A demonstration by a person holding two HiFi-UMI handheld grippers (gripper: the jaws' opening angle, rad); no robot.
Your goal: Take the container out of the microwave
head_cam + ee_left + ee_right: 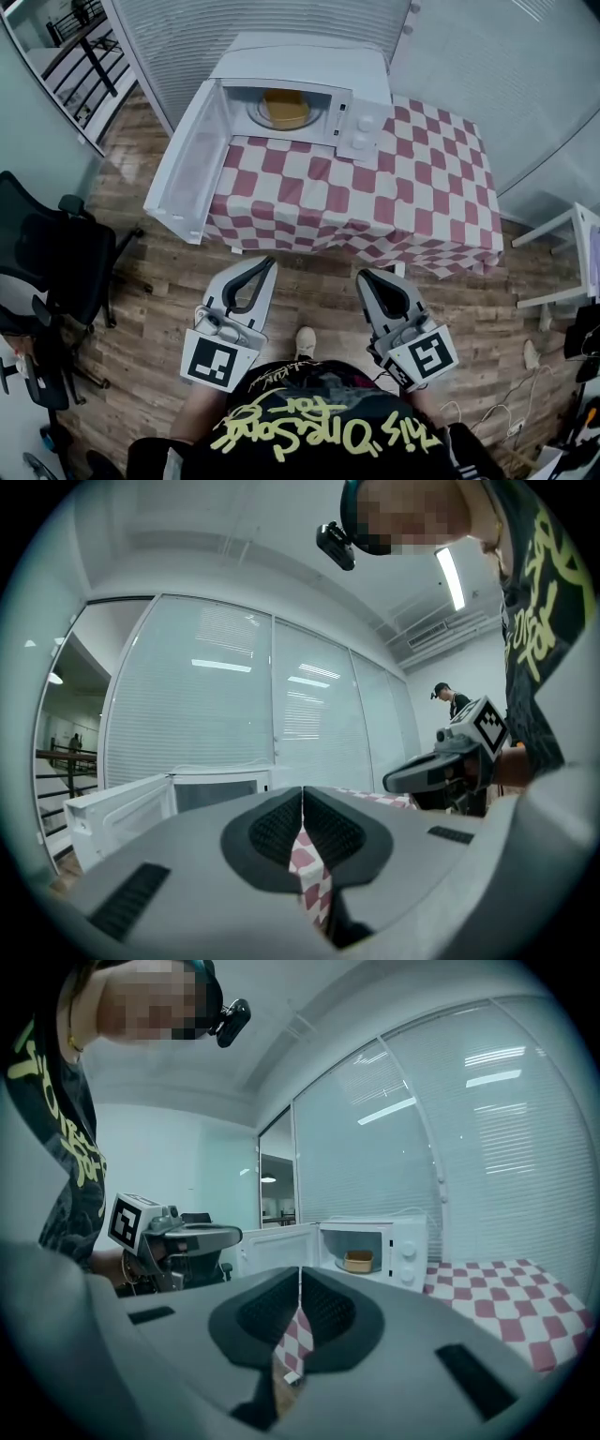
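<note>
Container (284, 109) sits flat, long side across microwave (309, 56); left gripper (266, 264), right gripper (366, 277) fingers together.

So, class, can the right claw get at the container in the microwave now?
Probably: the door stands open and nothing blocks the container, though the right claw is shut and short of the table.

Bright, even light came from a ceiling strip lamp (450, 577), mirrored as pale bars on the glass partition (309, 682); shadows were faint, both gripper views curved into dark fisheye corners, and the left gripper (302, 794) and right gripper (300, 1274) looked soft near the lens.
</note>
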